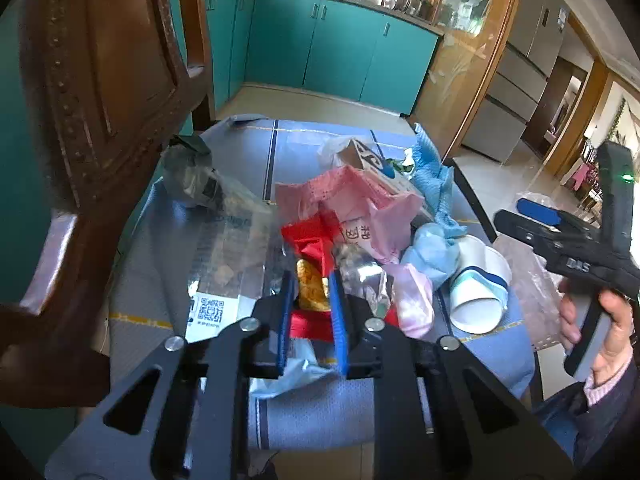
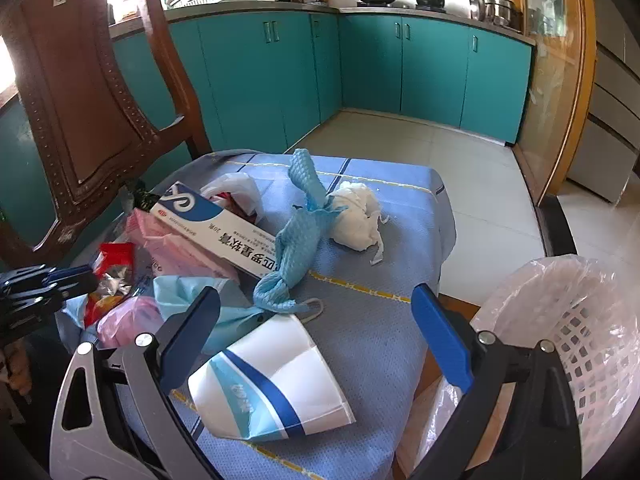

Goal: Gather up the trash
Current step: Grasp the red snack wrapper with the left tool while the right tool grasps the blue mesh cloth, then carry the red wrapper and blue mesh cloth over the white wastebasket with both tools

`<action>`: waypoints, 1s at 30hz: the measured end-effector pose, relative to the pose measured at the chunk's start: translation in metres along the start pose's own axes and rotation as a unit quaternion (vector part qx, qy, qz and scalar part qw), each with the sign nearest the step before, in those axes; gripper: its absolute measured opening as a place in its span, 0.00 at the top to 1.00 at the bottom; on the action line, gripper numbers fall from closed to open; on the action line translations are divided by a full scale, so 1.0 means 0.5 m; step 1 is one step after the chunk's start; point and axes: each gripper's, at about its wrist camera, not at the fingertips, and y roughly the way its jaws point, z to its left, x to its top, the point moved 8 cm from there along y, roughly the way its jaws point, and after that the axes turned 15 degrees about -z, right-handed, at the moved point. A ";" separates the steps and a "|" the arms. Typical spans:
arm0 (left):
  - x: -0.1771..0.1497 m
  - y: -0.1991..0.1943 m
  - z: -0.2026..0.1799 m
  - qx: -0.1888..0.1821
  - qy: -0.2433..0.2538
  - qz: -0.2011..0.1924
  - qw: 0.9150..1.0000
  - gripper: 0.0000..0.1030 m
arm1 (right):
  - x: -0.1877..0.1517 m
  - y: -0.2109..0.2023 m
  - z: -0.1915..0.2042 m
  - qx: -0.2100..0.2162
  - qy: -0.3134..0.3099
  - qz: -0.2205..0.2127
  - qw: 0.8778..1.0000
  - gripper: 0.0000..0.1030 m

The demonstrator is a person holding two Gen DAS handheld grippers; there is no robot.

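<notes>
- kitchen with teal cabinet doors [image 1: 336, 40] and pale floor tiles behind; a blue woven cloth with yellow stripes [image 1: 312, 408] covers the work surface, and a carved brown wooden chair back [image 1: 92, 92] stands at its left.
- left wrist view: left gripper [image 1: 312, 292] is clenched, its blue pads pinching a small yellow-orange snack wrapper [image 1: 310, 286] that lies on a crumpled red foil packet [image 1: 312, 240] in the middle of the trash heap.
- same view: around it lie a clear printed plastic bag with a qr label [image 1: 228, 248], a crumpled pink plastic bag [image 1: 360, 208], a crushed white paper cup with blue bands [image 1: 476, 296] and a twisted light-blue textured wipe [image 1: 432, 176].
- same view: at the right edge a hand [image 1: 600, 328] holds the handle of the black right gripper body.
- right wrist view: right gripper [image 2: 316, 328] is released, jaws spread wide above the cloth with the crushed cup [image 2: 276, 388] lying between and below them; pads touch nothing.
- same view: a white and blue medicine carton [image 2: 216, 232] rests on the pink bag, the blue wipe [image 2: 296, 240] just beside it touches a wad of white tissue [image 2: 356, 216].
- same view: a white lattice plastic bin lined with a clear bag [image 2: 576, 340] stands off the cloth's right edge.
</notes>
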 end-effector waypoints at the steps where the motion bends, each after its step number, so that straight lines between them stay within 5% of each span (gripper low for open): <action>1: 0.003 -0.007 0.000 0.000 0.001 -0.004 1.000 0.84 | 0.001 0.001 -0.002 -0.003 0.002 -0.002 1.000 0.08; 10: 0.086 -0.137 -0.010 -0.008 -0.005 -0.099 0.995 0.85 | 0.039 0.056 0.001 -0.005 0.044 -0.019 0.999 0.11; 12: 0.126 -0.155 -0.026 -0.009 0.001 -0.129 0.992 0.85 | 0.038 0.083 0.015 0.000 0.044 -0.010 0.999 0.23; 17: 0.213 -0.170 -0.080 0.001 0.029 -0.178 0.984 0.85 | 0.003 0.150 0.036 0.003 0.039 0.039 0.998 0.75; 22: 0.271 -0.149 -0.158 0.012 0.072 -0.219 0.973 0.85 | 0.029 0.096 0.031 -0.002 0.032 -0.005 0.999 0.78; 30: 0.185 -0.059 -0.210 0.044 0.123 -0.191 0.973 0.85 | 0.067 -0.064 -0.005 -0.034 0.011 -0.106 0.994 0.78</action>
